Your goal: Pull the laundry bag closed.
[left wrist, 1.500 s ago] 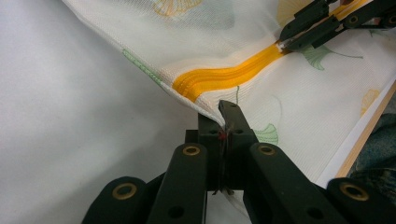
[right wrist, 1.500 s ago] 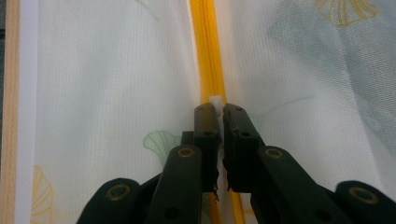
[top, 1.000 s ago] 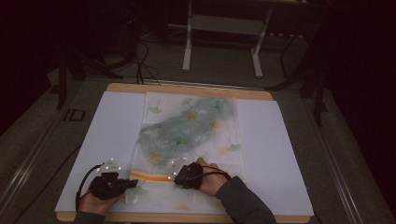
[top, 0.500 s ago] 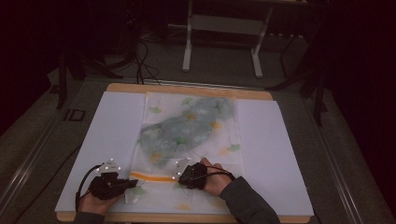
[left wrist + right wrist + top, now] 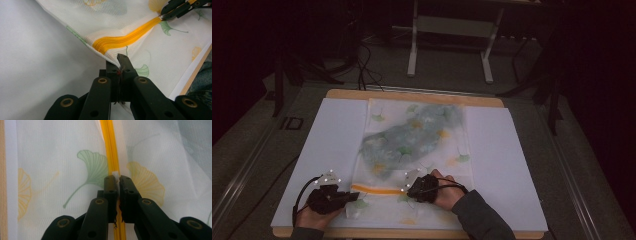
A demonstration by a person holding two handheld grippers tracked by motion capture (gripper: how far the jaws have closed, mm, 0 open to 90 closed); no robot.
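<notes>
A white mesh bag (image 5: pixel 447 150) printed with green and yellow ginkgo leaves lies flat on the table, with a grey-green bundle (image 5: pixel 412 135) showing through it. An orange zipper (image 5: pixel 377 189) runs across its near end. My left gripper (image 5: pixel 119 62) is shut on the bag's fabric edge just beside the zipper's left end (image 5: pixel 120 41). My right gripper (image 5: pixel 115 178) is shut on the small white zipper pull (image 5: pixel 115 173), right over the zipper (image 5: pixel 110 145). In the high view the left gripper (image 5: pixel 354 196) and right gripper (image 5: pixel 409 192) sit at the two ends of the exposed zipper.
The bag rests on a white sheet (image 5: pixel 512 165) covering a wooden table (image 5: pixel 412 95). Its near edge (image 5: pixel 412 233) runs just behind my hands. A metal stand (image 5: pixel 449 45) and cables lie on the dark floor beyond the table.
The right gripper has edged slightly to the right along the zipper, leaving a little more orange showing. The left gripper has stayed put.
</notes>
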